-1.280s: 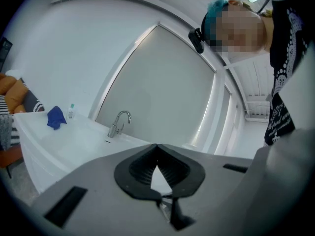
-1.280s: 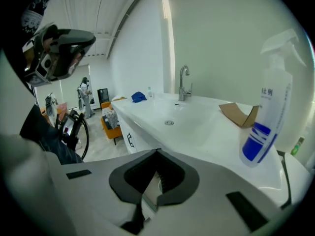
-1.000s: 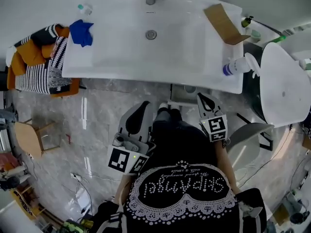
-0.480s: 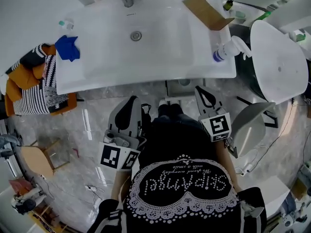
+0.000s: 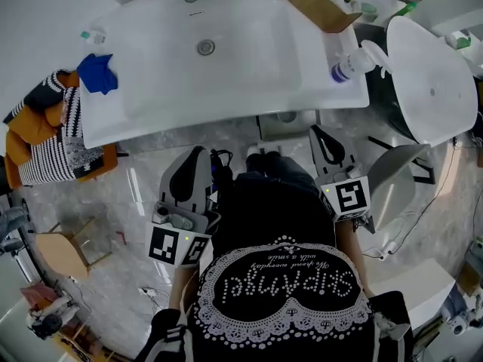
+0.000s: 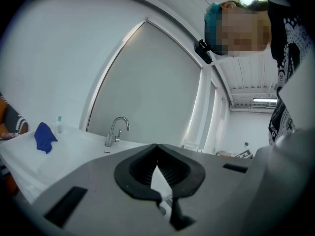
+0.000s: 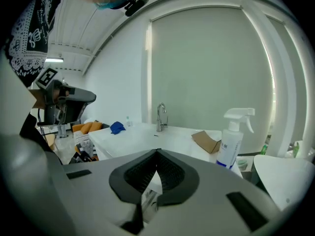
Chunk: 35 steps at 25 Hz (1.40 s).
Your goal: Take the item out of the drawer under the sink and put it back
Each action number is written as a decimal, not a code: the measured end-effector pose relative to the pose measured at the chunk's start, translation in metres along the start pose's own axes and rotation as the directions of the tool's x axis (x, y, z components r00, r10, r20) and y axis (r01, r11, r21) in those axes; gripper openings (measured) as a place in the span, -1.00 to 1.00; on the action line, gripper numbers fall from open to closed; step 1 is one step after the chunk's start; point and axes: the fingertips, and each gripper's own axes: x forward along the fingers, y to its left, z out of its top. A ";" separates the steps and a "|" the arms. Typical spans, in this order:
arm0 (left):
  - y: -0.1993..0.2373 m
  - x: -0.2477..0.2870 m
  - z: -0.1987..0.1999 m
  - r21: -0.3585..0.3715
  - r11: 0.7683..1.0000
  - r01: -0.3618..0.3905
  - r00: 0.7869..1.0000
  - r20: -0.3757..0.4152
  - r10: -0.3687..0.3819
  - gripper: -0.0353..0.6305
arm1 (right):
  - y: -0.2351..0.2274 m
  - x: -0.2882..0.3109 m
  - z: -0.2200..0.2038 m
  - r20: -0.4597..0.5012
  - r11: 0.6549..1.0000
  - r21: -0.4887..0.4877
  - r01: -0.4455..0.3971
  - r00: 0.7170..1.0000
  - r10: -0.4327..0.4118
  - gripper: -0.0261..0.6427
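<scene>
You stand at the sink point(image 5: 249, 81) with the left gripper point(image 5: 198, 151) and right gripper point(image 5: 315, 130) held by your waist, both pinched closed on nothing. The drawer lies hidden beneath the basin and the item shows in no view. No step looks under way, so your next move is probably to lower one gripper to the drawer front and spread its jaws.

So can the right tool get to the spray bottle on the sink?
Probably yes. The spray bottle stands at the right edge of the sink, ahead of the right tool, nothing between them. Its shut jaws must open first.
</scene>
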 end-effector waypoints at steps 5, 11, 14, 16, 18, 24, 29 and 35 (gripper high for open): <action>0.001 0.001 0.001 -0.007 1.000 0.019 1.000 0.002 -0.019 -0.88 | 0.001 -0.006 0.007 0.020 0.999 0.039 0.021 1.000 -0.021 -0.87; -0.002 0.005 0.005 -0.028 0.999 0.024 1.000 0.010 -0.024 -0.88 | 0.001 -0.018 0.025 0.052 0.996 0.071 0.044 0.997 -0.048 -0.87; -0.003 0.006 0.008 -0.035 0.999 0.027 0.999 0.018 -0.027 -0.88 | 0.001 -0.026 0.029 0.061 0.996 0.065 0.060 0.996 -0.064 -0.87; -0.002 0.002 0.009 -0.037 0.999 0.030 0.999 0.021 -0.029 -0.88 | 0.007 -0.033 0.032 0.065 0.995 0.068 0.067 0.995 -0.072 -0.87; 0.000 -0.001 0.011 -0.036 0.999 0.033 0.999 0.023 -0.032 -0.88 | 0.011 -0.040 0.034 0.067 0.995 0.069 0.072 0.995 -0.077 -0.87; 0.004 -0.009 0.013 -0.035 0.999 0.038 0.999 0.035 -0.037 -0.88 | 0.021 -0.060 0.031 0.064 0.993 0.075 0.096 0.993 -0.101 -0.87; 0.002 -0.011 0.009 -0.039 0.998 0.047 0.998 0.034 -0.046 -0.88 | 0.025 -0.066 0.024 0.050 0.991 0.087 0.100 0.993 -0.104 -0.87; 0.003 -0.016 0.006 -0.047 0.998 0.046 0.998 0.033 -0.045 -0.88 | 0.037 -0.065 0.030 0.070 0.993 0.072 0.089 0.993 -0.094 -0.87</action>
